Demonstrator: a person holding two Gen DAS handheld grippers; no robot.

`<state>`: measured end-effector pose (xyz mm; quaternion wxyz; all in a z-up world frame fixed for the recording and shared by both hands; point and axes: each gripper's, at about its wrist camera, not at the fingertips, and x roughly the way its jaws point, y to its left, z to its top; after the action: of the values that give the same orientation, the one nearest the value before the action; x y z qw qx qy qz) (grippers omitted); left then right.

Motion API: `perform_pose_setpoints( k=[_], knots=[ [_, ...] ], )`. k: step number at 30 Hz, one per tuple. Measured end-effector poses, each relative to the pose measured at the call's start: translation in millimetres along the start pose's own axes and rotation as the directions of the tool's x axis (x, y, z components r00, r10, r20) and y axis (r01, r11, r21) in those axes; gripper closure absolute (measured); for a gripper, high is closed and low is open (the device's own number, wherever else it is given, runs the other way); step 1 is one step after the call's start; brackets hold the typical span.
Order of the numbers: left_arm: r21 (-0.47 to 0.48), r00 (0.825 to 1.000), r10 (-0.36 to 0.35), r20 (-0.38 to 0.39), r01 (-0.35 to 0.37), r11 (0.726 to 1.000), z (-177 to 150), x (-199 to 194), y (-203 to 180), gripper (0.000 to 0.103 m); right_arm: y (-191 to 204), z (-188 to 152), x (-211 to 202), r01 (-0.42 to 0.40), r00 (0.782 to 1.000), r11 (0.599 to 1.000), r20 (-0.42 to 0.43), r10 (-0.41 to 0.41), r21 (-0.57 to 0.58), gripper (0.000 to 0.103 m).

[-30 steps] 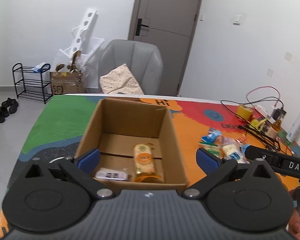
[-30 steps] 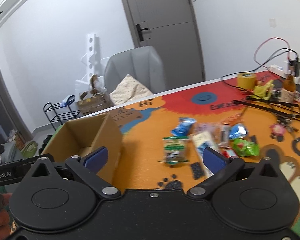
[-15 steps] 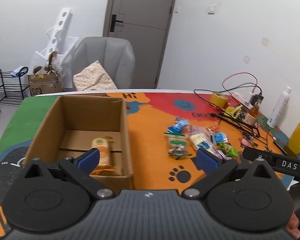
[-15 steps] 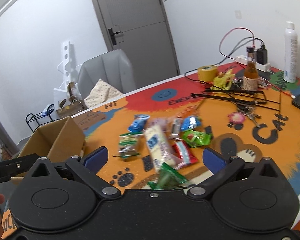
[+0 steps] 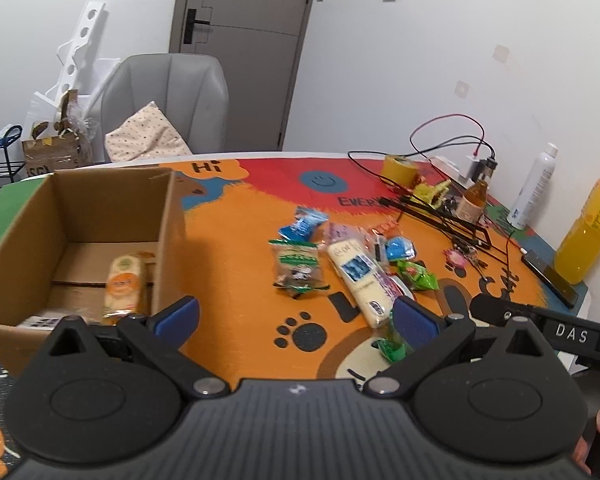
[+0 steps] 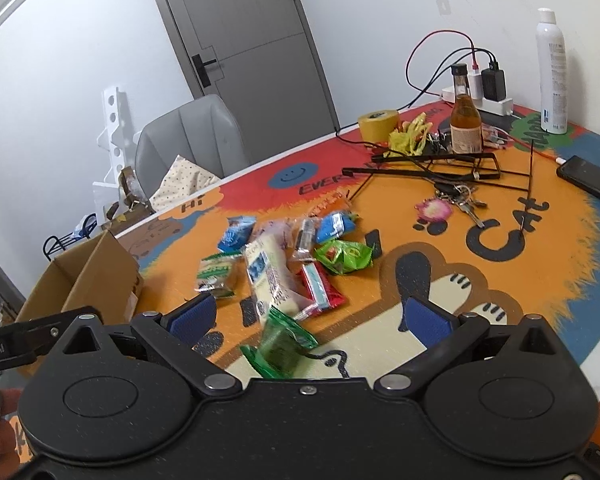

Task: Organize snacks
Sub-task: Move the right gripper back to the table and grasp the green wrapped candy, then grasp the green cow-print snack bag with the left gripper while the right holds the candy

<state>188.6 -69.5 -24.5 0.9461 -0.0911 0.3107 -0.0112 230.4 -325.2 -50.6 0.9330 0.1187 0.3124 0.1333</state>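
Step in hand: both grippers hang above the table with nothing held, apparently between picks; most of the sorting is left.
Left gripper [image 5: 295,316]: jaws wide apart, empty, over bare orange mat between the box and the snack pile.
Right gripper [image 6: 308,316]: jaws wide apart, empty; a green wrapper [image 6: 277,346] lies on the mat between the blue pads, not clasped.
Cardboard box [image 5: 171,216]: open-topped, plain brown corrugated walls, at the left of the table; it holds an orange-labelled packet [image 5: 124,286] lying flat on its floor.
Snack pile [image 6: 283,258]: loose on the table [image 6: 440,296], right of the box; a long pale pouch [image 6: 269,276], a green-and-white bag [image 6: 215,274], blue, red and bright green sachets, all glossy crinkled film.
Next move, as judged: lower the right gripper's jaws around the near green wrapper, close gently, carry it left to the box.
Handling: thin film will likely buckle and slip.
Far clutter: tape roll [image 6: 378,126], bottle [image 6: 465,120], cables.
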Motion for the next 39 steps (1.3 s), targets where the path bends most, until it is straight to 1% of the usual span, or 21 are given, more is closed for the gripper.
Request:
perform_pose_setpoints(
  k=[2, 4, 6, 15, 18, 20, 22, 23, 26, 27, 28, 30, 33, 37, 39],
  knots=[
    [0.003, 1.0, -0.009, -0.009, 0.009, 1.0, -1, 5, -4, 0.001, -1, -2, 3, -0.002, 1.0, 1.0, -0.009, 0.002, -0.001, 0.002],
    [0.004, 1.0, -0.016, -0.021, 0.016, 1.0, -2, 11, -6, 0.001, -1, -5, 8, -0.002, 1.0, 1.0, -0.025, 0.002, -0.002, 0.009],
    [0.005, 0.999, -0.018, -0.031, 0.018, 1.0, -4, 15, -7, 0.001, 0, -8, 14, -0.004, 0.999, 1.0, -0.043, 0.004, -0.001, 0.019],
    [-0.001, 0.999, -0.008, -0.046, 0.008, 1.0, -5, 30, -3, 0.001, 10, -14, 42, -0.032, 0.994, 0.999, -0.103, 0.032, 0.002, 0.038],
    [-0.011, 0.999, -0.011, -0.041, 0.01, 1.0, -4, 34, -1, 0.001, 14, -16, 51, -0.038, 0.991, 0.999, -0.127, 0.038, 0.003, 0.043],
    [-0.013, 0.999, -0.01, -0.034, 0.009, 1.0, -4, 37, 0, 0.001, 17, -18, 56, -0.038, 0.99, 0.999, -0.139, 0.037, -0.005, 0.045],
    [-0.009, 1.0, -0.008, -0.026, 0.008, 1.0, -3, 39, -1, 0.001, 20, -19, 61, -0.029, 0.988, 0.999, -0.152, 0.026, -0.022, 0.051],
    [-0.008, 1.0, -0.012, -0.028, 0.012, 1.0, -2, 41, -1, 0.001, 21, -20, 64, -0.022, 0.987, 0.999, -0.159, 0.017, -0.029, 0.056],
    [-0.02, 1.0, -0.017, -0.021, 0.017, 1.0, -1, 43, -3, 0.002, 17, -20, 65, -0.019, 0.986, 0.999, -0.164, 0.014, -0.028, 0.06],
    [-0.02, 1.0, -0.017, -0.015, 0.016, 1.0, -1, 44, -5, 0.002, 15, -20, 64, -0.012, 0.987, 0.999, -0.161, 0.006, -0.032, 0.065],
    [-0.022, 1.0, -0.016, -0.012, 0.016, 1.0, -1, 45, -6, 0.002, 13, -19, 63, -0.004, 0.987, 0.999, -0.159, -0.002, -0.035, 0.067],
    [-0.027, 1.0, -0.016, -0.003, 0.016, 1.0, 0, 46, -8, 0.004, 8, -19, 61, 0.004, 0.987, 1.0, -0.163, -0.009, -0.031, 0.079],
    [-0.036, 1.0, -0.022, 0.017, 0.023, 0.999, -3, 44, -12, 0.004, 4, -19, 58, 0.012, 0.987, 0.999, -0.158, -0.017, -0.038, 0.082],
    [-0.031, 1.0, -0.027, 0.01, 0.028, 0.999, -5, 52, -16, 0.004, -3, -18, 56, 0.023, 0.989, 0.999, -0.146, -0.028, -0.034, 0.083],
    [-0.047, 0.999, -0.033, 0.008, 0.033, 0.998, -5, 57, -16, 0.004, -7, -16, 54, 0.037, 0.99, 0.999, -0.138, -0.041, -0.029, 0.084]
  ],
)
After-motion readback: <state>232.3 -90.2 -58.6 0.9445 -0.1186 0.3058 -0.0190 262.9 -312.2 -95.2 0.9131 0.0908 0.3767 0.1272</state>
